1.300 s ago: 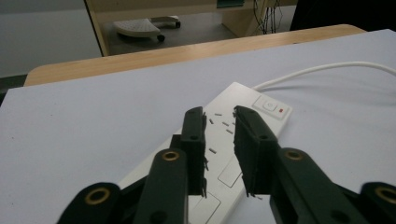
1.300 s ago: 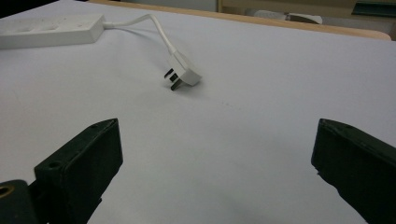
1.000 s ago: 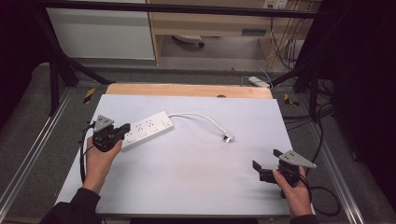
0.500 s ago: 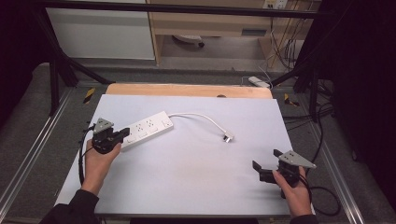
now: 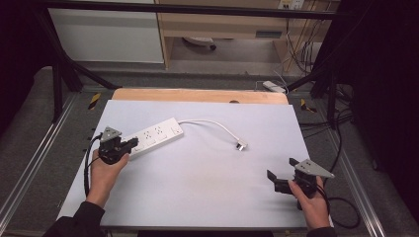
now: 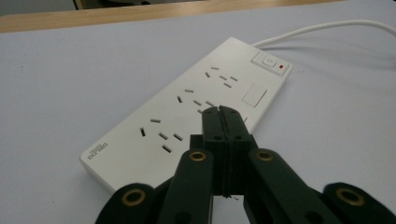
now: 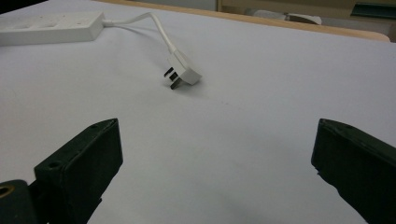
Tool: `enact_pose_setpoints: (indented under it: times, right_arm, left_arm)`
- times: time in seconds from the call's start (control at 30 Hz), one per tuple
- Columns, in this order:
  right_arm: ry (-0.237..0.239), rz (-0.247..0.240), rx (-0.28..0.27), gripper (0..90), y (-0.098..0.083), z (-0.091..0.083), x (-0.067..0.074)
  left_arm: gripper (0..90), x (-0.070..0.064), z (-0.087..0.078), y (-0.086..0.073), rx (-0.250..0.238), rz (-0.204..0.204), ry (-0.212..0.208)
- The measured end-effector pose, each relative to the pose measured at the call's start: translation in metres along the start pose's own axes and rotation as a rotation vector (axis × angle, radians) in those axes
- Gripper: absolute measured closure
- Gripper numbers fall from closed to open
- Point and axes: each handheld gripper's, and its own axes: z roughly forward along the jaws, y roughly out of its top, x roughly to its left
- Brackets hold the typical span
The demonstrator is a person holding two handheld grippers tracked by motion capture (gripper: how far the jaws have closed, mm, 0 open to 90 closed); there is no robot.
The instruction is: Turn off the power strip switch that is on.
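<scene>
- Where the high view is read from its left edge, the left gripper [image 5: 132,143] is seen first, held in the person's left hand [image 5: 104,170] at the near left part of the pale surface [image 5: 207,182].
- Its jaws are clenched together with nothing between them, and their tips are poised at the near end of the white power strip [image 5: 155,136]; in the left gripper view the closed tips [image 6: 219,112] are seen over the strip's [image 6: 187,112] socket face, though contact cannot be judged.
- The power strip is laid at a slant on the left half of the surface, its switch end [image 6: 271,63] turned away from the gripper.
- From that far end a white cable [image 5: 210,122] is run to the right in an arc and is ended by a white plug [image 5: 241,145] lying near the middle of the surface, well apart from both grippers.
- At the near right corner, the right gripper [image 5: 279,180] is held in the right hand [image 5: 309,200] with its jaws spread wide and released, nothing between them; the plug [image 7: 184,72] is seen ahead of them in the right gripper view.
</scene>
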Motion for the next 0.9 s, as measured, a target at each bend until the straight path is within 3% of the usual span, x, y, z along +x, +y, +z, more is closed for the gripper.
enact_pose_setpoints:
  times: [0.9]
  right_arm:
    - [0.003, -0.003, 0.002, 2.4, 0.000, 0.000, 0.000]
  left_arm:
    - [90.0, 0.004, 0.012, -0.011, 0.060, 0.007, 0.019]
